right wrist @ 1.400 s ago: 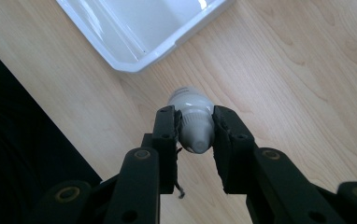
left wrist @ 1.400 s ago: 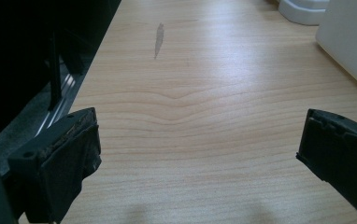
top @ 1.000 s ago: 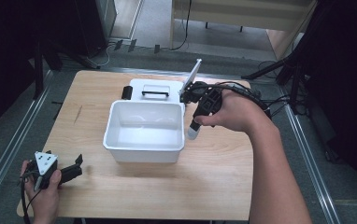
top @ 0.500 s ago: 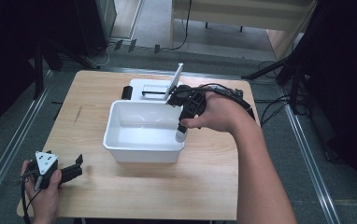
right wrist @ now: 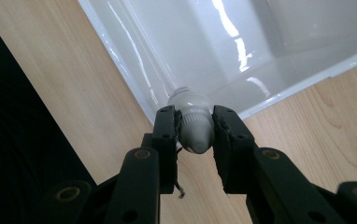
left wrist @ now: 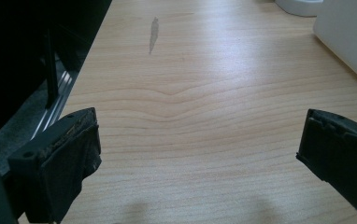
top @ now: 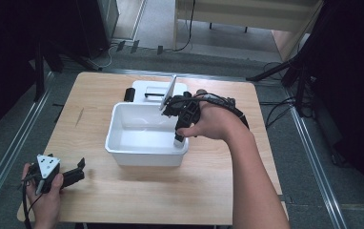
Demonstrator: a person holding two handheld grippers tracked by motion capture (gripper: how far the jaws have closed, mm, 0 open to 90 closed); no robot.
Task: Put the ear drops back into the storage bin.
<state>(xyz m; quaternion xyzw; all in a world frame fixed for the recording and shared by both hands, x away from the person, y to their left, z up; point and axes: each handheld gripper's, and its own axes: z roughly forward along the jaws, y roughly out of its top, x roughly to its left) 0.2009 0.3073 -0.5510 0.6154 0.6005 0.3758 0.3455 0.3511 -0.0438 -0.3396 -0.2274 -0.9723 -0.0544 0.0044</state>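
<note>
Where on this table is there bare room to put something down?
Bare wood runs along the near edge between the left tongs and the person's right forearm, and left of the white tub. It's crowded behind the tub, around the right tongs and the white lid.

I count two grippers: the left gripper (top: 77,171) near my table's front corner, and the right gripper (right wrist: 194,128) over by the tub. I count one white tub (top: 144,133) on my table (top: 227,191), and one small white bulb-shaped piece (right wrist: 193,122) between the right gripper's jaws. Behind the tub I see one flat white lid (top: 157,89) with a dark handle, and one small black block (top: 129,94) beside it. Two hands are in my high view.
</note>
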